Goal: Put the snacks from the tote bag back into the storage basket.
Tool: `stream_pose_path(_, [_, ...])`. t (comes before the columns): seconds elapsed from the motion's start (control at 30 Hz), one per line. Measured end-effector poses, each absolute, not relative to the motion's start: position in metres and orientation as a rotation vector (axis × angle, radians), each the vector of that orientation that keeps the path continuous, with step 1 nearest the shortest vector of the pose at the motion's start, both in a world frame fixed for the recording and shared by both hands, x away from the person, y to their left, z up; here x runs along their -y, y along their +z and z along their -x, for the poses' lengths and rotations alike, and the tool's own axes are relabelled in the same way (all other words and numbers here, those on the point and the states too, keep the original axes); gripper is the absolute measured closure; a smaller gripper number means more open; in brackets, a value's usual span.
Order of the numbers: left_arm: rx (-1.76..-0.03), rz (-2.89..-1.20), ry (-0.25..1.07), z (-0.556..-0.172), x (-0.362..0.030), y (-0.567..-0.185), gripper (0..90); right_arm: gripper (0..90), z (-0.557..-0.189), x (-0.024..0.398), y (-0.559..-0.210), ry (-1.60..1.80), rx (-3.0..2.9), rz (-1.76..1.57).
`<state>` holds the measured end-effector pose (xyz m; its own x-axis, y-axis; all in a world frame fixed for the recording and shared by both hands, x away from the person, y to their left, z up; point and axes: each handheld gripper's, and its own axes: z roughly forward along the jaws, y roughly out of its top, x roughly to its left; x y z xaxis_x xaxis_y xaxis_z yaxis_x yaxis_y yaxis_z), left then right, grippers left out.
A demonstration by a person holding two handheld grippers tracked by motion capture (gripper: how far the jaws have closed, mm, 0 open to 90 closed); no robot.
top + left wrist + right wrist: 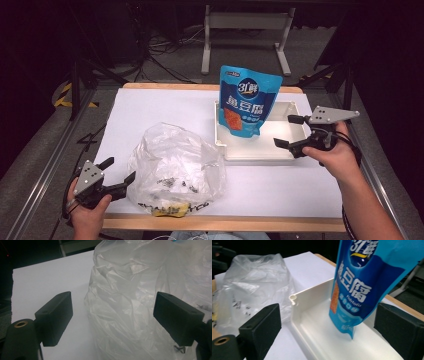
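The blue pouch (pixel 364 287), standing in the white tray (pixel 312 322), bears large white Chinese characters reading 鱼豆腐. Below them, toward six o'clock, smaller lettering reads "Fishtofu". Black print on the clear plastic bag (pixel 172 165) is illegible.

This looks like a lab or recording studio rather than a home. Beyond the right gripper (pixel 290 132), past the far edge of the white-covered table (pixel 150 107), black cables (pixel 160 52) lie tangled on a grey floor beside a grey metal stand (pixel 245 35). Out to the left of the left gripper (pixel 116 175), a dark tripod leg (pixel 75 87) rises by yellow-and-black hazard tape (pixel 65 95), and darkness surrounds everything.
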<state>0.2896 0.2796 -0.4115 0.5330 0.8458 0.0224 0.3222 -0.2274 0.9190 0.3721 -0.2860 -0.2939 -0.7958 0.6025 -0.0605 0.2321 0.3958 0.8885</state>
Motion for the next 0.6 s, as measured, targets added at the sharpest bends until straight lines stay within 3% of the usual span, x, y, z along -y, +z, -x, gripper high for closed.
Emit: stream_pose_path(0.6, [-0.97, -1.791, 0.675, -0.29, -0.28, -0.411, 16.8, 4.4, -0.334, 0.288, -0.333, 1.258, -2.383, -0.701])
